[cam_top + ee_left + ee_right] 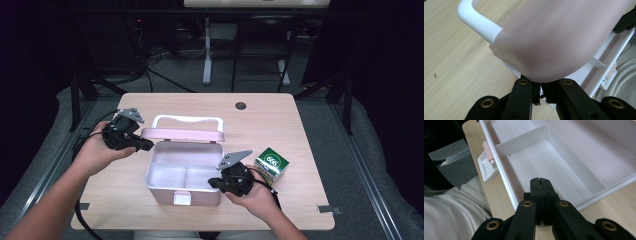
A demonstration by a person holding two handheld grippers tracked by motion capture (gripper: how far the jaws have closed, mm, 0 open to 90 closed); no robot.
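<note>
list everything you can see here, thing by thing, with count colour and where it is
storage box: 1, pink with a white divided inside, open, centre of the table
box lid: 1, pink, swung up at the far side of the box
lid handle: 1, white, on the lid's far edge
box latch: 1, white, on the near wall
small carton: 1, green and white, right of the box
table: 1, light wood, with a dark round hole near its far edge
left tongs: 1, black, shut on the lid's left corner
right tongs: 1, black, shut on nothing, over the box's near right compartment
hands: 2, one per tongs
</note>
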